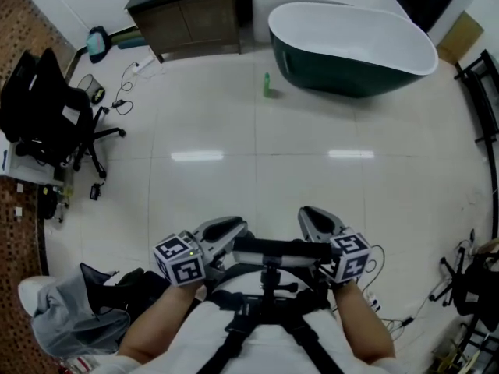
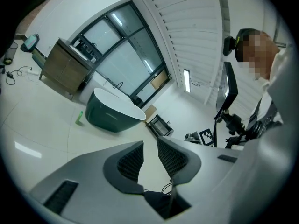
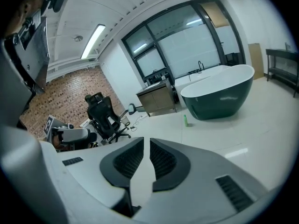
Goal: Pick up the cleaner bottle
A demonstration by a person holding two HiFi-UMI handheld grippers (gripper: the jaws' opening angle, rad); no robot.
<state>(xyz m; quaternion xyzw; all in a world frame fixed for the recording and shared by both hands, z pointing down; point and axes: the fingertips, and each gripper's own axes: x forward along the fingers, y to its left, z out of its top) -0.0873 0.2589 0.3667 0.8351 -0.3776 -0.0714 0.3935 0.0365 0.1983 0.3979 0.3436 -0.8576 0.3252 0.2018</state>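
Note:
The cleaner bottle (image 1: 267,85) is small and green and stands upright on the pale tiled floor, just left of the dark green bathtub (image 1: 351,49). It also shows as a small green bottle (image 2: 79,118) in the left gripper view and as a small green bottle (image 3: 185,120) in the right gripper view. Both grippers are held close to the person's body, far from the bottle. My left gripper (image 1: 226,228) (image 2: 149,143) is open with nothing between its jaws. My right gripper (image 1: 316,218) (image 3: 146,141) has a narrow gap between its jaws and holds nothing.
A wooden vanity cabinet (image 1: 187,14) stands at the back left, with cables on the floor beside it. A black office chair (image 1: 47,107) sits at the left, a black rack (image 1: 479,100) at the right. A grey bag (image 1: 70,310) lies at the person's left.

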